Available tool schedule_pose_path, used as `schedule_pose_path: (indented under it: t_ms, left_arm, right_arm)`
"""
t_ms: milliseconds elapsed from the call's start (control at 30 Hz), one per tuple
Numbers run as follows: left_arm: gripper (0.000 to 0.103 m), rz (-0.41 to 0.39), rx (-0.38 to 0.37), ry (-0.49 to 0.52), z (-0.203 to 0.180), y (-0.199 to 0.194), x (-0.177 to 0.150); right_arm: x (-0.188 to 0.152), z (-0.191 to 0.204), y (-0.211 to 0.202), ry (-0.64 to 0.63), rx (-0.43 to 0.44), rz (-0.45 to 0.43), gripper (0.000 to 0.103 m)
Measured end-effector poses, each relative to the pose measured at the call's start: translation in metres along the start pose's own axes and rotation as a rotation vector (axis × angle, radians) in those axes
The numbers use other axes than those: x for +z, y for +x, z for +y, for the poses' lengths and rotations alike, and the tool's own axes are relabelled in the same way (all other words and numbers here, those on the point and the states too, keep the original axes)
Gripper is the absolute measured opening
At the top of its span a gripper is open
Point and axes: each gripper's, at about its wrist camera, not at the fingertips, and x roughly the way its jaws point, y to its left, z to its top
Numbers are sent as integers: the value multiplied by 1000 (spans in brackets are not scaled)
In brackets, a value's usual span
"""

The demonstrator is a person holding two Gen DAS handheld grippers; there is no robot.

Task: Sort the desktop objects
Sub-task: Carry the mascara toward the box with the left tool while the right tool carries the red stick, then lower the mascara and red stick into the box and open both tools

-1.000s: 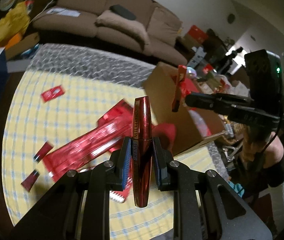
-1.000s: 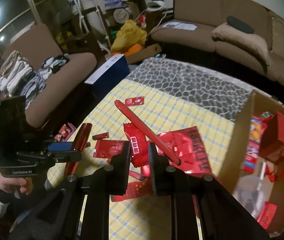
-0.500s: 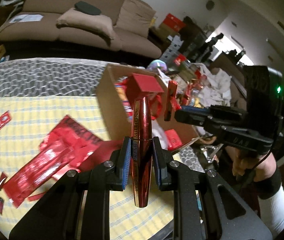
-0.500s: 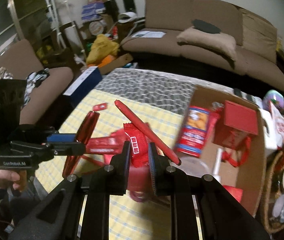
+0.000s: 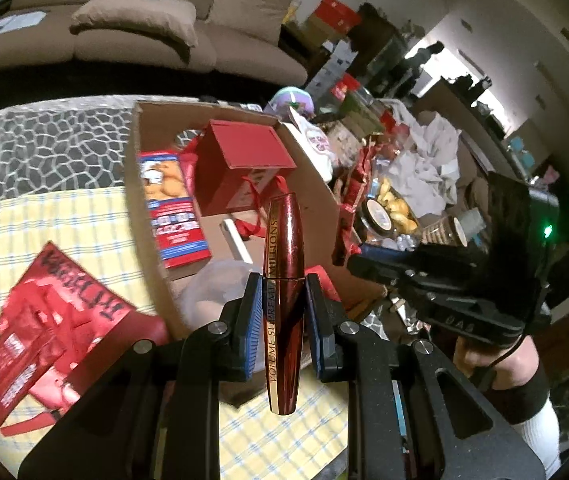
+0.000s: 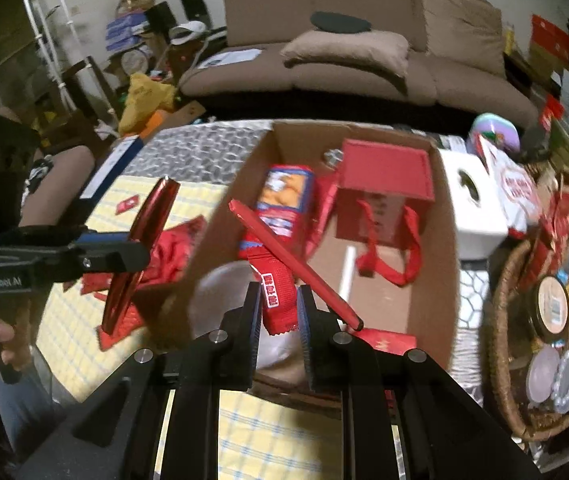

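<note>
My left gripper (image 5: 282, 312) is shut on a shiny red mascara tube (image 5: 283, 280), held upright above the near edge of the cardboard box (image 5: 140, 184). The tube also shows in the right wrist view (image 6: 140, 252). My right gripper (image 6: 279, 312) is shut on a red snack packet (image 6: 278, 296) and a slim red pen (image 6: 296, 268), held over the box (image 6: 432, 240). The box holds a red gift bag (image 6: 384, 200), a cookie box (image 6: 284, 196) and a clear tub (image 6: 224, 300).
Red packets and wrappers (image 5: 52, 320) lie on the yellow checked tablecloth (image 5: 44, 224) left of the box. A white tissue box (image 6: 476, 200) and a wicker basket of snacks (image 6: 544, 320) stand to its right. A brown sofa (image 6: 364, 60) is behind.
Both grippers have swung right from over the tablecloth to over the cardboard box, each still holding its item.
</note>
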Motion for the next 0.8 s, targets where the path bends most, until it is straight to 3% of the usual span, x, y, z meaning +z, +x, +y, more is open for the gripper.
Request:
schedule_pose_path:
  t_ms: [267,533,800]
  left_arm:
    - [19,48,2,22,-14,52,19]
    - [19,58,5,34,-20,75,36]
    - [19,77,22,32,-15,95,47]
  right_arm:
    - [-8,-39,31,22,-27,50,17]
    - [-3,-72,64,99,-4,101,17]
    - [3,-85,94,89,-67,203,16]
